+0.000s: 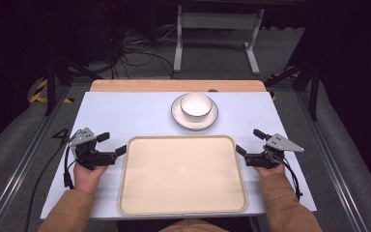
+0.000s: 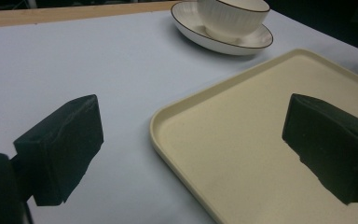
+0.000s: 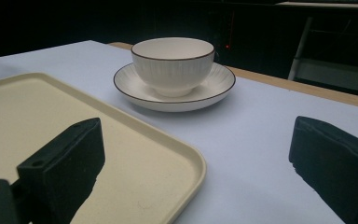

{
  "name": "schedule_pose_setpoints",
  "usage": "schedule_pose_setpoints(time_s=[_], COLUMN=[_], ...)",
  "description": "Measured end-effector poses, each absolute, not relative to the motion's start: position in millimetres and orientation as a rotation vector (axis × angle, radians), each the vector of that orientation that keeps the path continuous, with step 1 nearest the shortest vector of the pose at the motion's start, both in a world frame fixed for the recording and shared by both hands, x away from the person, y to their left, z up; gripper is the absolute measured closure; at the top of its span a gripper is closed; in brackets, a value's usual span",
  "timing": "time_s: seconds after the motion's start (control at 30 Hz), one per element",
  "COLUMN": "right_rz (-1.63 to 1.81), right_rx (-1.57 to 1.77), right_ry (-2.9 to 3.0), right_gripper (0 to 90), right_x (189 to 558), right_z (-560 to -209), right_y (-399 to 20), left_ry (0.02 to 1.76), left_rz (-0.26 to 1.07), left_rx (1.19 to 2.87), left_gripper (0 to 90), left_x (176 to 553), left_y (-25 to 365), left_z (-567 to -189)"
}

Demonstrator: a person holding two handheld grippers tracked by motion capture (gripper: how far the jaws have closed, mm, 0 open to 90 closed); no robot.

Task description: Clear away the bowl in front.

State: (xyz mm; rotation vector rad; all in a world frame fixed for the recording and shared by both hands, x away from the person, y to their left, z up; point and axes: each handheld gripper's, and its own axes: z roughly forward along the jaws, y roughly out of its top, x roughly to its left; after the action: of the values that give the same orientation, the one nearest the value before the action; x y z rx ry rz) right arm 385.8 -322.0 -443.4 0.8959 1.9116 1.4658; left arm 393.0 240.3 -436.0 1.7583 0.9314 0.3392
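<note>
Cream tray [image 1: 183,175], empty, at the desk's near edge between left gripper [image 1: 112,146] and right gripper [image 1: 249,142], both with jaws wide and holding nothing. Likely stiff, light, smooth plastic; best pinched at the raised rim on its left and right sides. Gripper views reveal the rim's lip and the ribbed bowl [image 3: 173,65] on its saucer [image 3: 214,91]; the high view shows both near the far edge
</note>
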Motion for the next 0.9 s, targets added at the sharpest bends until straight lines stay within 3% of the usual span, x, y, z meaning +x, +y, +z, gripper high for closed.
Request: schedule_pose_setpoints(time_s=[0.7,0.9], right_rz=[1.481,1.487], right_rx=[0.922,0.929], right_ry=[1.907,1.908], right_gripper=[3.9,4.0], right_x=[387.3,387.5], right_z=[-444.6,-444.7], right_y=[-323.4,-323.6], left_ry=[0.858,0.857], left_rz=[0.395,0.38], left_rx=[1.775,1.78], left_gripper=[6.7,10.9], left_x=[406.9,411.2], left_y=[216.8,211.2], left_z=[-397.9,-388.9])
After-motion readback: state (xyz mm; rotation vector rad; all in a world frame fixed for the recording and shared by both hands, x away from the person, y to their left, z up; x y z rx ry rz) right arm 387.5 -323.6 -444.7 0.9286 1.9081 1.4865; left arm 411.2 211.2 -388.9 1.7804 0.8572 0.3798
